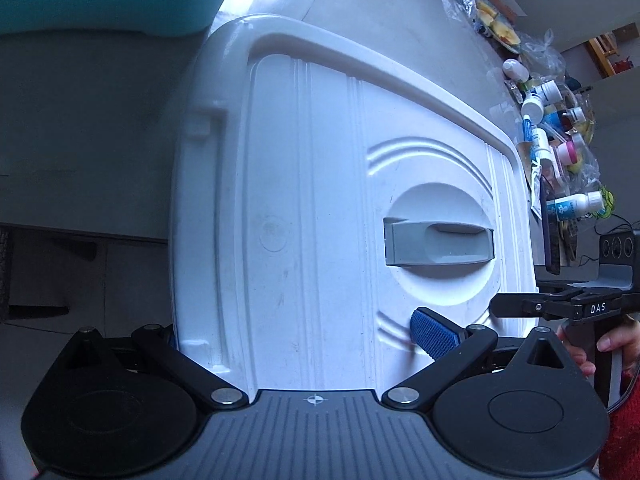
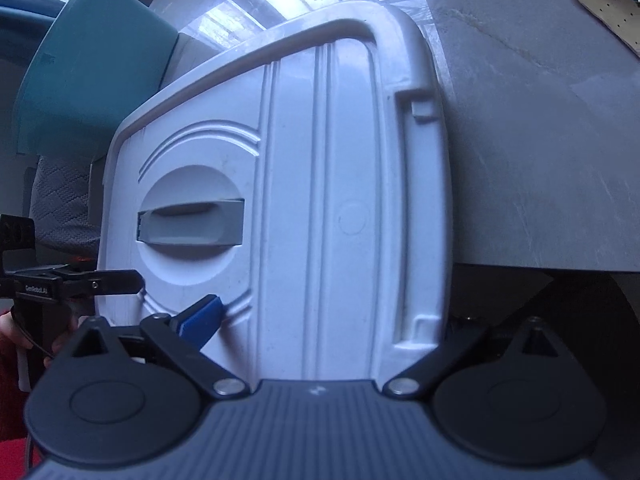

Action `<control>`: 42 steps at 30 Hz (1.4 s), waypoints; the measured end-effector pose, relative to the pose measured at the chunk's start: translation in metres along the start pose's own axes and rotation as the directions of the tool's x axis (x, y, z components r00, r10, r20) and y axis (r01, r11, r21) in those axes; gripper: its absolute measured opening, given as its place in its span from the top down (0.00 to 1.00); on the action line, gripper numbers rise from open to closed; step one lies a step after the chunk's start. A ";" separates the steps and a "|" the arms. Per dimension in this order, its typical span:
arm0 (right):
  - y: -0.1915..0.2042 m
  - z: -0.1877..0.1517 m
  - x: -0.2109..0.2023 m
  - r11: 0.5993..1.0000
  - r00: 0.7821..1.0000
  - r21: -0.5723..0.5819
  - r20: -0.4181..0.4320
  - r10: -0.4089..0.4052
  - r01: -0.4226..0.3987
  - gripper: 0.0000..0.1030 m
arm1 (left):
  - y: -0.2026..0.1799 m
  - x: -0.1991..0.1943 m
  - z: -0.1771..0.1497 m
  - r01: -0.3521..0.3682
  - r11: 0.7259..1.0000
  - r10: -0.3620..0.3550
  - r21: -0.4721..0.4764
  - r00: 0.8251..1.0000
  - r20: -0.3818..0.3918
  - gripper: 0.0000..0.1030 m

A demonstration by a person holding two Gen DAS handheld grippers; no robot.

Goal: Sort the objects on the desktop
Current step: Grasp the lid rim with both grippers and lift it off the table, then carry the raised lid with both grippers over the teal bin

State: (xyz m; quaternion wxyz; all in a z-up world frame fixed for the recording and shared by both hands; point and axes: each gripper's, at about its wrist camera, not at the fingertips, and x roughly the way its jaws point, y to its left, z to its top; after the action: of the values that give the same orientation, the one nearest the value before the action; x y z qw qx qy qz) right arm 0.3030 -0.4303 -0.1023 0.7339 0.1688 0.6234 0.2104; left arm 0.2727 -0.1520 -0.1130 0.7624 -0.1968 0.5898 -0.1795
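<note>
the left gripper (image 1: 296, 332) straddles the near edge of the white lid (image 1: 320, 184), jaws spread wide, one blue pad on top; whether they pinch it i cannot tell. the right gripper (image 2: 328, 320) does likewise. uneven lifting could tilt and drop it. the lid lies on the grey table (image 2: 540, 160), overhanging its near edge, long axis left-right, grey handle (image 1: 438, 244) centred.

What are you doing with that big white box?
A person holds a gripper in each hand, and both are at the white lid of a storage box on the grey table. The left gripper and the right gripper each straddle an end of the lid, one blue pad resting on top. The grey handle in the middle is untouched. Bottles and bags are piled at the far side of the table.
</note>
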 end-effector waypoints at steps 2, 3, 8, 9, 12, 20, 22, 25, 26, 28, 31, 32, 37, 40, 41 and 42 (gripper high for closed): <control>0.006 -0.004 -0.003 1.000 1.000 -0.007 0.015 0.001 -0.001 0.04 | -0.001 -0.009 -0.004 0.001 1.000 -0.001 0.004 1.000 0.015 0.00; 0.008 -0.007 -0.006 1.000 1.000 -0.009 0.023 0.003 -0.003 0.04 | -0.001 -0.016 -0.007 0.001 1.000 -0.001 0.010 1.000 0.023 0.00; 0.022 -0.027 -0.012 1.000 0.999 -0.016 0.048 0.019 -0.018 0.04 | -0.008 -0.044 -0.029 -0.010 1.000 0.009 0.029 0.998 0.057 0.00; 0.026 -0.033 -0.013 1.000 0.998 -0.020 0.052 0.022 -0.021 0.04 | -0.008 -0.050 -0.036 -0.013 1.000 0.011 0.029 0.998 0.063 0.00; 0.040 -0.049 -0.010 0.999 0.998 -0.035 0.053 0.029 -0.027 0.04 | -0.002 -0.072 -0.059 -0.022 1.000 0.020 0.020 0.997 0.081 0.00; 0.083 -0.089 -0.006 0.997 0.997 -0.065 0.055 0.046 -0.042 0.04 | 0.026 -0.129 -0.118 -0.034 0.999 0.034 0.001 0.992 0.124 0.00; 0.097 -0.097 -0.001 0.997 0.997 -0.062 0.060 0.050 -0.047 0.04 | 0.034 -0.144 -0.129 -0.035 0.999 0.035 -0.001 0.990 0.137 0.00; 0.117 -0.107 -0.003 0.997 0.995 -0.057 0.078 0.056 -0.051 0.04 | 0.050 -0.169 -0.145 -0.036 0.999 0.037 -0.006 0.987 0.157 0.00; 0.127 -0.111 -0.001 0.997 0.995 -0.061 0.082 0.055 -0.051 0.04 | 0.055 -0.177 -0.149 -0.035 0.999 0.036 -0.008 0.987 0.159 0.00; 0.145 -0.118 0.003 0.996 0.994 -0.073 0.095 0.057 -0.051 0.04 | 0.068 -0.195 -0.158 -0.035 0.999 0.035 0.001 0.984 0.175 0.00; 0.174 -0.127 0.013 0.995 0.992 -0.089 0.113 0.064 -0.054 0.04 | 0.087 -0.222 -0.170 -0.040 0.999 0.037 0.010 0.980 0.194 0.00; 0.185 -0.130 0.016 0.994 0.991 -0.091 0.119 0.065 -0.055 0.04 | 0.093 -0.231 -0.173 -0.042 0.999 0.040 0.008 0.980 0.196 0.00; 0.225 -0.144 0.012 0.992 0.986 -0.106 0.147 0.082 -0.067 0.04 | 0.125 -0.282 -0.190 -0.053 0.998 0.048 0.019 0.977 0.209 0.00; 0.259 -0.154 0.014 0.991 0.981 -0.111 0.174 0.091 -0.073 0.04 | 0.138 -0.313 -0.198 -0.061 0.997 0.049 0.042 0.972 0.229 0.00; 0.268 -0.156 0.014 0.991 0.979 -0.113 0.181 0.094 -0.074 0.04 | 0.141 -0.323 -0.200 -0.063 0.997 0.049 0.051 0.970 0.237 0.00; 0.277 -0.161 0.013 0.991 0.978 -0.113 0.186 0.097 -0.077 0.04 | 0.143 -0.332 -0.202 -0.066 0.996 0.049 0.060 0.969 0.243 0.00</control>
State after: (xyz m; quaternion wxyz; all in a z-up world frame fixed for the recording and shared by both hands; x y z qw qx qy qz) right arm 0.1192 -0.1888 0.0011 0.7884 0.1763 0.5300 0.2577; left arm 0.0029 0.1212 0.0431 0.8396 -0.1742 0.4916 -0.1519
